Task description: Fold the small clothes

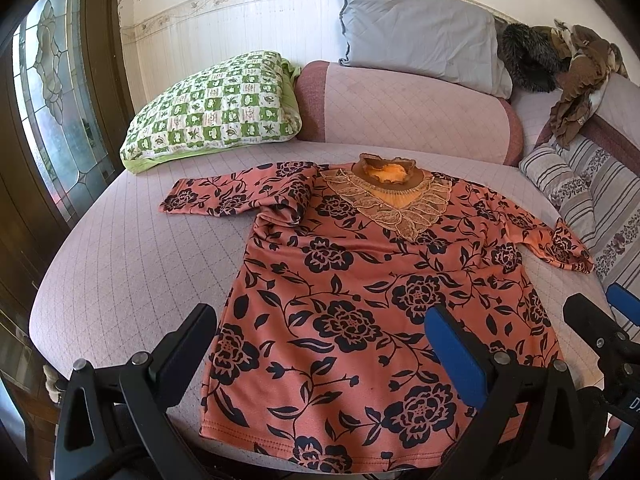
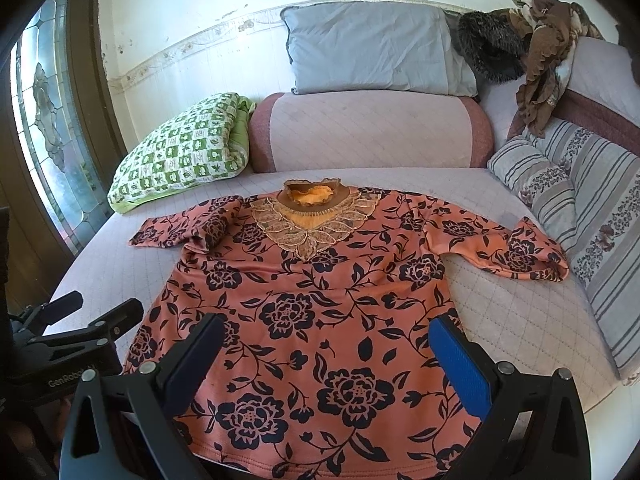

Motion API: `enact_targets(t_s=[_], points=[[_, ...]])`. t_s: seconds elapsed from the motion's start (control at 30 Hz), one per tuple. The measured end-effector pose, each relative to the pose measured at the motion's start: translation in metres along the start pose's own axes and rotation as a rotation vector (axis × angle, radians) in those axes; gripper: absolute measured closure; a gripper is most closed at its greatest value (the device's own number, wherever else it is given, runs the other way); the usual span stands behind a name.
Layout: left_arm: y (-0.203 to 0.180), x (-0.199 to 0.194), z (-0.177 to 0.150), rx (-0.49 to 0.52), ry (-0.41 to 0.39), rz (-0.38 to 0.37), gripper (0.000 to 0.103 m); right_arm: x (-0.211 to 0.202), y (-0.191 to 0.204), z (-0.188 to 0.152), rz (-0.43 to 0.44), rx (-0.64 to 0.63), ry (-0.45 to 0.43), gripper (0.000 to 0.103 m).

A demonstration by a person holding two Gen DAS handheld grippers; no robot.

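An orange top with black flowers [image 1: 352,292] lies flat, face up, on the quilted pink bed, collar away from me, both sleeves spread outwards. It also shows in the right wrist view [image 2: 320,312]. My left gripper [image 1: 320,328] is open and empty, hovering over the hem's left part. My right gripper [image 2: 324,340] is open and empty over the hem's middle. The right gripper shows at the right edge of the left wrist view [image 1: 600,320]. The left gripper shows at the left edge of the right wrist view [image 2: 92,312].
A green checked pillow [image 1: 216,112] lies at the back left, a grey pillow [image 1: 420,28] on a pink bolster [image 1: 404,112] behind. Striped cushions [image 2: 580,220] line the right side. A heap of brown clothes [image 2: 536,32] sits at the back right.
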State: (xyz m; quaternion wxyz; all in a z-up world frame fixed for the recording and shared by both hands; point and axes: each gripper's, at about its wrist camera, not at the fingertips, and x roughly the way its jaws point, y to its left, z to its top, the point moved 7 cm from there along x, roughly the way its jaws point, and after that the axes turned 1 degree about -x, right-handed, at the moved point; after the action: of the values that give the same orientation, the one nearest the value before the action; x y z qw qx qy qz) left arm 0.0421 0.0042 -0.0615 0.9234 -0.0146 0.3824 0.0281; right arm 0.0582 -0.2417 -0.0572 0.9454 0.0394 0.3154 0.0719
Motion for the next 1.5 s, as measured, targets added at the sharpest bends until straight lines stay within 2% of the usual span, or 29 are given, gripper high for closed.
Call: enact_targets(t_s=[1.2,1.33,1.5], points=[[0.012,0.005,-0.002,-0.022,0.024,0.012,0.000,0.002,-0.004,-0.004,0.006,0.003,0.010,0.000],[0.044,0.019,-0.016,-0.070,0.072,0.068,0.000,0.005,-0.029,-0.008,0.004,0.041,0.028,0.000],[0.086,0.033,-0.035,-0.174,0.144,0.104,0.000,0.006,-0.105,-0.026,-0.077,0.208,0.076,0.000]])
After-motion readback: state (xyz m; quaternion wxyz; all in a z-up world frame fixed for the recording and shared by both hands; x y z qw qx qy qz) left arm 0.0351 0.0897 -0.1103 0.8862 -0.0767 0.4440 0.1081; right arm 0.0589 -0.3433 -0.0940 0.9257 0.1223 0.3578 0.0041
